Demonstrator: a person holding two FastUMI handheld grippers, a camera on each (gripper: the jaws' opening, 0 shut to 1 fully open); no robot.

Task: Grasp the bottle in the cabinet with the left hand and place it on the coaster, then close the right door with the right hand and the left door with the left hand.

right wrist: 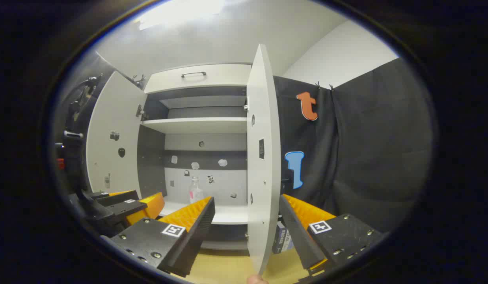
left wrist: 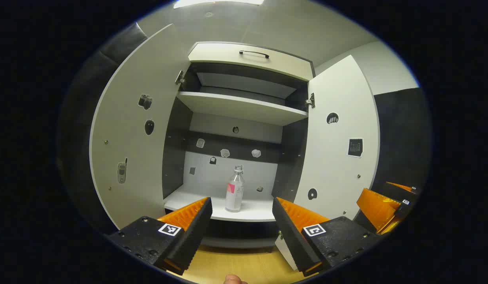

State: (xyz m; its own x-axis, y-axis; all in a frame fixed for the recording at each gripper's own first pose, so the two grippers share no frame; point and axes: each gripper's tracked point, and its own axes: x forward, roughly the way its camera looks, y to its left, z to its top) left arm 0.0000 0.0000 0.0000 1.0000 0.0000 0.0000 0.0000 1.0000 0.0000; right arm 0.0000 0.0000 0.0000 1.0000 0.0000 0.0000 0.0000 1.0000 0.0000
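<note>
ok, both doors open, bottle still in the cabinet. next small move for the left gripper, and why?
Probably ease the left gripper straight forward toward the bottle. Its fingers are spread wide with nothing between them, and the bottle stands upright on the lower shelf, roughly centred in the gap but still farther in. Both doors are swung open, so the way in looks free.

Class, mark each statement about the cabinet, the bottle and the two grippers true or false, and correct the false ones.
1. The bottle stands upright on the cabinet's lower shelf. True.
2. The left gripper is shut on the bottle. False: it is open and short of the bottle.
3. Both cabinet doors are open. True: left door and right door both stand open.
4. The right gripper is shut on the right door's edge. False: it is open, its fingers either side of that edge.
</note>
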